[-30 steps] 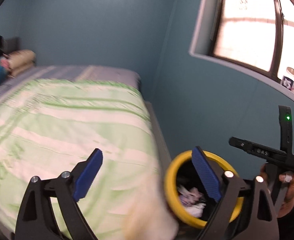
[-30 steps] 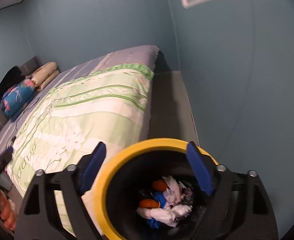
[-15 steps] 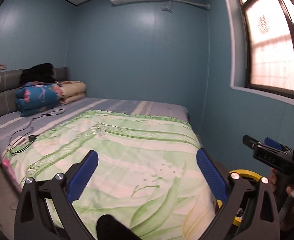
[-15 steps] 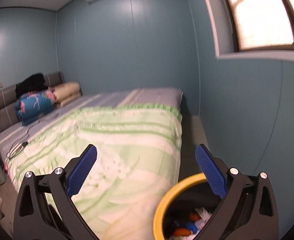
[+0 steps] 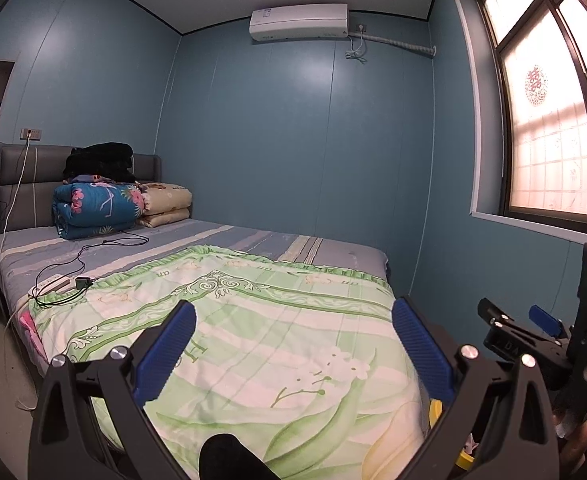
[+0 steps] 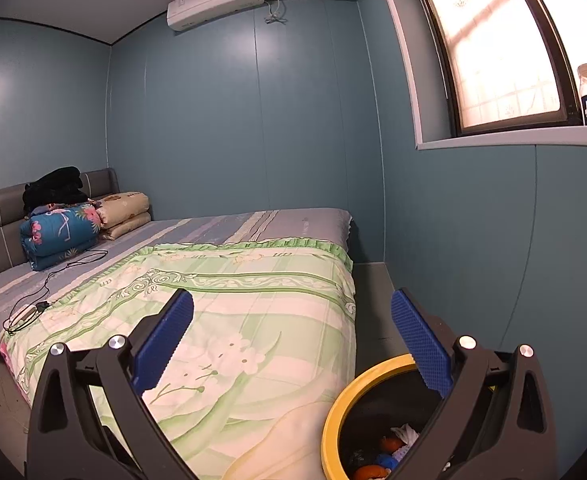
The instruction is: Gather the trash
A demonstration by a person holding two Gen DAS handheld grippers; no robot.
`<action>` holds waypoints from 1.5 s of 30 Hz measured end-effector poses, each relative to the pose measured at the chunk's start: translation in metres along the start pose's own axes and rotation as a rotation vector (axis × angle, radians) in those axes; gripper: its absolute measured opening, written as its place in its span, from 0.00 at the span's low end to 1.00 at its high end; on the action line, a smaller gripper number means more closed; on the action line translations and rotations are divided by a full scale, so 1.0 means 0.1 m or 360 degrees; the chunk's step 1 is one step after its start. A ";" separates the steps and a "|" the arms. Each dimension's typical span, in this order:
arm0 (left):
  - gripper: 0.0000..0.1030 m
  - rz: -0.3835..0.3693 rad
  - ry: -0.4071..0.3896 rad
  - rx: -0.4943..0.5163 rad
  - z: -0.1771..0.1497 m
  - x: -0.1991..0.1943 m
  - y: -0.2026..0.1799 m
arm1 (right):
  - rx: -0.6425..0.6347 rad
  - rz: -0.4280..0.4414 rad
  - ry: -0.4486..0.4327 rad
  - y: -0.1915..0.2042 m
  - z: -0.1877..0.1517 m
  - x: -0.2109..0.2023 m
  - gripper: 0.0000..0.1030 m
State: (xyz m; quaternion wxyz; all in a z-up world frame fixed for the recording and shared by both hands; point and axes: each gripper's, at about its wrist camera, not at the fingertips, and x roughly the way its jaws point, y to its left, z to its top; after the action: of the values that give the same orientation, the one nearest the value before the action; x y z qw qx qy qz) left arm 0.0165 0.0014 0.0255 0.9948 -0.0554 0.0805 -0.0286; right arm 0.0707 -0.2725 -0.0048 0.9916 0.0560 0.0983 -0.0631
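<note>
Grippers first: left gripper (image 5: 293, 340) and right gripper (image 6: 291, 338) have just been opening – now spread wide, nothing between them. Lower right: yellow-rimmed bin (image 6: 339, 412) holds the collected trash (image 6: 389, 446), beside the bed (image 6: 253, 312) for easy reach.

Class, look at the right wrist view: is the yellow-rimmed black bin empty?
No. The yellow-rimmed black bin holds orange, blue and white scraps of trash at its bottom.
</note>
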 end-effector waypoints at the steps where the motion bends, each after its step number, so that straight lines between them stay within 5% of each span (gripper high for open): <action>1: 0.92 -0.0003 0.0000 -0.0009 0.00 -0.01 0.01 | -0.0005 -0.0002 -0.0002 0.00 -0.01 -0.01 0.92; 45: 0.92 -0.0044 0.0051 -0.0093 -0.06 0.01 0.09 | -0.0055 0.0047 0.0106 0.12 -0.13 0.07 0.92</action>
State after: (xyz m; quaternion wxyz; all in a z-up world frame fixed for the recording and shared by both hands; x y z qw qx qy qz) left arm 0.0174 0.0096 0.0184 0.9909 -0.0849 0.0964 -0.0408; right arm 0.0771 -0.2599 -0.0179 0.9894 0.0424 0.1315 -0.0448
